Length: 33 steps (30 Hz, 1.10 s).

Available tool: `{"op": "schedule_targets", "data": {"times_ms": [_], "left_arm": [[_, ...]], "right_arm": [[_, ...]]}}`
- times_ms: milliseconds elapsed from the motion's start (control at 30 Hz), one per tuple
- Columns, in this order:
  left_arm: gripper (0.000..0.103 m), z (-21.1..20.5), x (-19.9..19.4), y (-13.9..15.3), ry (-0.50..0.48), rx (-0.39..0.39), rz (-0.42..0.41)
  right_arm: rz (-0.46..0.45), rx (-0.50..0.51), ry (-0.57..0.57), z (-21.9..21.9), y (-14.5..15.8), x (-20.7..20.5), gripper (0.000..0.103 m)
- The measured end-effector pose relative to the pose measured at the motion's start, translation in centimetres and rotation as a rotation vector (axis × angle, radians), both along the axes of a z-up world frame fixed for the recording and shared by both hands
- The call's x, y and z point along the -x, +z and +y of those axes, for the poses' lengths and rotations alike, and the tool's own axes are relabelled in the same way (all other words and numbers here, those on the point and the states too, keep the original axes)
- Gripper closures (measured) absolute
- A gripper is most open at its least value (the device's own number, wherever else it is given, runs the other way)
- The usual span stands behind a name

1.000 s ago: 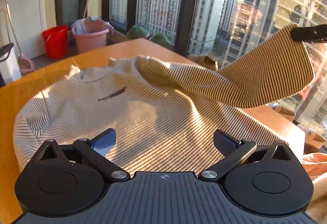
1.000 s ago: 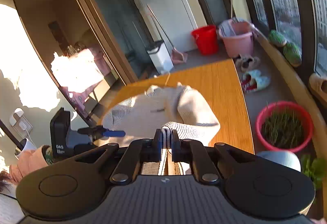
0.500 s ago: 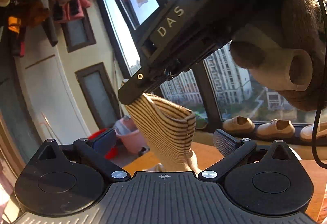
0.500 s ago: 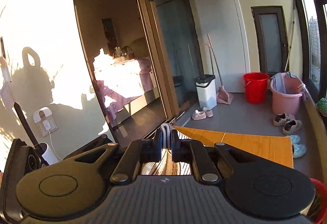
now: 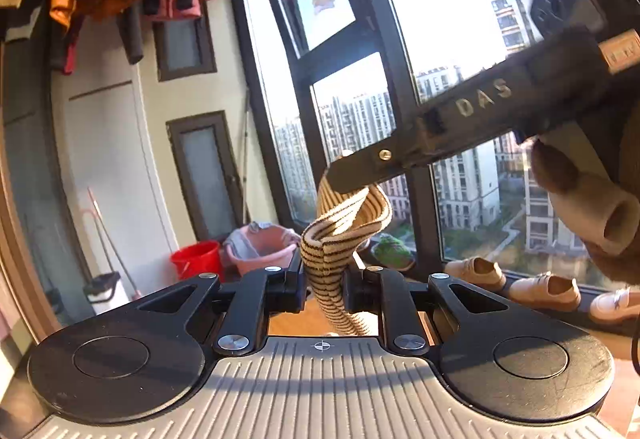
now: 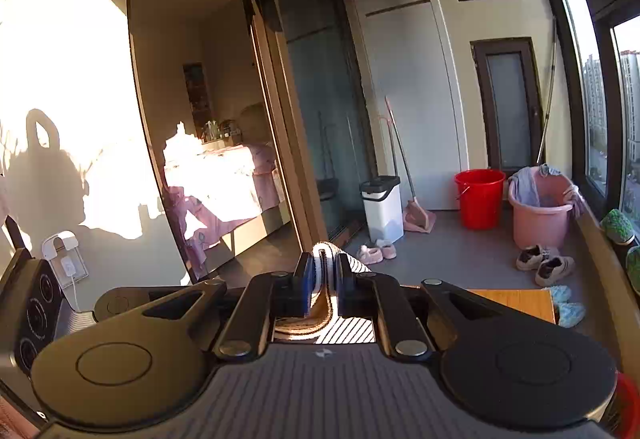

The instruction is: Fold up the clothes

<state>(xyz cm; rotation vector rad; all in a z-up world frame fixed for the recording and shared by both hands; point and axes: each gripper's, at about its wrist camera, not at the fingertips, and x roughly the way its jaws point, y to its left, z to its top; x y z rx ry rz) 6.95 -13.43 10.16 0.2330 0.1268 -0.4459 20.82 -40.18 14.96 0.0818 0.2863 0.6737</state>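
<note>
Pink tub [image 6: 541,211]: cloth inside | left tongs [image 5: 325,279], right tongs [image 6: 323,279] (opening): gripping striped garment [image 5: 340,235]

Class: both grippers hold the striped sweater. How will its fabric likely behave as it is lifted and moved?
Probably floppy: the striped sweater curls and sags between the right gripper and left gripper. Likely not slippery: its ribbed knit sits pinched between the pads. Probably light, since small pinches carry it.

R claw [image 5: 352,179] close above L claw [image 5: 326,279]; sweater [image 5: 340,235] bridging.
</note>
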Motion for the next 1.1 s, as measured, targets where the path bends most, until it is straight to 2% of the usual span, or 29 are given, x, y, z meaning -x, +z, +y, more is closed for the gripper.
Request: {"op": "schedule_targets", "data": {"times_ms": [67, 167, 267, 367, 467, 533, 567, 600, 633, 733, 767, 800, 867, 967, 1033, 1100], "left_arm": [[0.085, 1.5, -1.2, 0.9, 0.010, 0.081, 0.054], [0.085, 4.4, -3.4, 1.5, 0.032, 0.215, 0.159], [0.085, 6.0, -4.8, 1.0, 0.055, 0.293, 0.238], [0.085, 7.0, -6.0, 0.3, 0.079, 0.325, 0.282], [0.085, 7.6, -6.9, 0.2, 0.063, 0.347, 0.305], [0.085, 7.4, -7.3, 0.5, 0.045, 0.353, 0.305], [0.085, 7.1, -7.5, 0.7, 0.041, 0.346, 0.294], [0.085, 6.7, -7.7, 0.8, 0.039, 0.336, 0.282], [0.085, 6.5, -8.0, 1.0, 0.037, 0.327, 0.275], [0.085, 5.3, -9.4, 0.9, 0.025, 0.312, 0.272], [0.085, 5.1, -9.8, 0.5, 0.019, 0.310, 0.281], [0.085, 4.8, -10.3, -0.3, 0.017, 0.308, 0.295], [0.085, 4.7, -10.8, -2.0, 0.026, 0.304, 0.327], [0.084, 5.6, -12.0, -6.0, 0.078, 0.308, 0.445], [0.083, 6.9, -13.1, -8.9, 0.144, 0.303, 0.543], [0.083, 8.0, -13.6, -11.7, 0.206, 0.299, 0.621]], "right_arm": [[-0.080, 0.028, -0.049, -0.5, -0.2, 0.6, 0.080], [-0.160, 0.131, -0.136, -0.6, -2.1, 1.5, 0.063], [-0.146, 0.245, -0.116, 0.7, -5.7, 1.9, 0.057], [-0.103, 0.347, -0.067, 3.2, -9.6, 1.4, 0.048], [-0.111, 0.496, -0.073, 6.2, -13.7, -0.4, 0.048], [-0.111, 0.554, -0.116, 7.0, -15.7, -2.4, 0.049], [-0.115, 0.578, -0.149, 7.2, -16.5, -3.5, 0.055], [-0.116, 0.602, -0.183, 7.1, -17.1, -4.5, 0.074], [-0.118, 0.617, -0.222, 6.7, -17.3, -5.3, 0.078], [-0.147, 0.653, -0.338, 5.0, -17.6, -6.3, 0.079], [-0.167, 0.670, -0.372, 4.3, -17.7, -6.2, 0.077], [-0.178, 0.690, -0.393, 3.7, -17.9, -6.1, 0.067], [-0.191, 0.731, -0.421, 2.7, -18.6, -5.9, 0.056], [-0.149, 0.760, -0.390, 1.8, -19.7, -5.3, 0.054], [-0.140, 0.781, -0.353, 1.6, -20.3, -4.7, 0.047], [-0.141, 0.795, -0.312, 1.6, -20.9, -4.0, 0.035]]}}
